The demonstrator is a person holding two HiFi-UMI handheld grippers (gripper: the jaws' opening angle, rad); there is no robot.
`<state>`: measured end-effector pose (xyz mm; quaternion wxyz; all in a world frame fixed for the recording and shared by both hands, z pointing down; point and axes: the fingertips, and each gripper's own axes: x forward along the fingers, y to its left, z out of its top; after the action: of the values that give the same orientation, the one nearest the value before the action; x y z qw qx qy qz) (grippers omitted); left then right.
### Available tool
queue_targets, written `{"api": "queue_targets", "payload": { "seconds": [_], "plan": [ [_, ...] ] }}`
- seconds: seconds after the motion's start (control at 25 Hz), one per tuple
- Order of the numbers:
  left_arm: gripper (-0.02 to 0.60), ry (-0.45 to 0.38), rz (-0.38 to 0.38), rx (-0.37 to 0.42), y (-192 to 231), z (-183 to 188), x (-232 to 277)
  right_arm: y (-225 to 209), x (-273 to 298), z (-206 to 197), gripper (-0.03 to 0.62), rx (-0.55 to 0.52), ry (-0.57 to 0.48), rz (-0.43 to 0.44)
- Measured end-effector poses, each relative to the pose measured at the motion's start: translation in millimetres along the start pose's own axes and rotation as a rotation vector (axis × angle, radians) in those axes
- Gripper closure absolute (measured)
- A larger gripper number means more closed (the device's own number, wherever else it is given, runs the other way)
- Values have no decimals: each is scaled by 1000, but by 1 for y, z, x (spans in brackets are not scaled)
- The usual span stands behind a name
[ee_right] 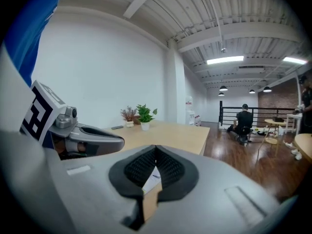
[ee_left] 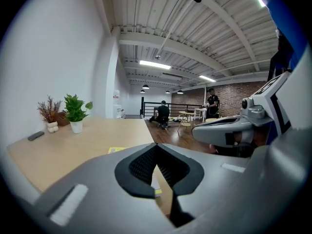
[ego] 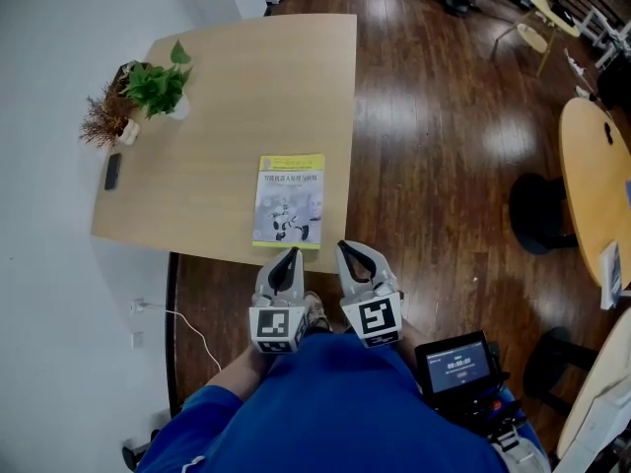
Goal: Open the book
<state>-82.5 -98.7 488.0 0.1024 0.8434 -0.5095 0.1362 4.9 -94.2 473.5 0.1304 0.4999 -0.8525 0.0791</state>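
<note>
A closed book [ego: 288, 201] with a yellow-and-grey cover lies flat near the front edge of the wooden table [ego: 227, 77]. My left gripper [ego: 289, 254] hovers just short of the book's near edge, its jaws shut with nothing between them. Beside it on the right, my right gripper [ego: 345, 249] also hangs at the table's edge, tips together and empty. In the left gripper view the book's yellow corner [ee_left: 117, 150] shows past the shut left gripper [ee_left: 157, 146]. In the right gripper view a strip of the book [ee_right: 152, 177] shows below the shut right gripper [ee_right: 156, 148].
A green potted plant [ego: 156, 89], a dried plant [ego: 104, 121] and a dark remote [ego: 112, 170] sit at the table's far left. A round table [ego: 592, 185] and a black stool [ego: 537, 215] stand to the right on the wooden floor. A screen device [ego: 458, 366] hangs at my waist.
</note>
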Motion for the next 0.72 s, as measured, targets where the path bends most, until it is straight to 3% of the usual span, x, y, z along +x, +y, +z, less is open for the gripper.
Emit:
{"api": "queue_targets", "payload": {
  "seconds": [0.28,0.72],
  "plan": [
    [574,89,-20,21,0,-23,27,-13,13,-15,591,44,50,-38],
    [574,229,-20,55,-10,-63,76,-36,38,-52,591,100,121,-26]
  ]
}}
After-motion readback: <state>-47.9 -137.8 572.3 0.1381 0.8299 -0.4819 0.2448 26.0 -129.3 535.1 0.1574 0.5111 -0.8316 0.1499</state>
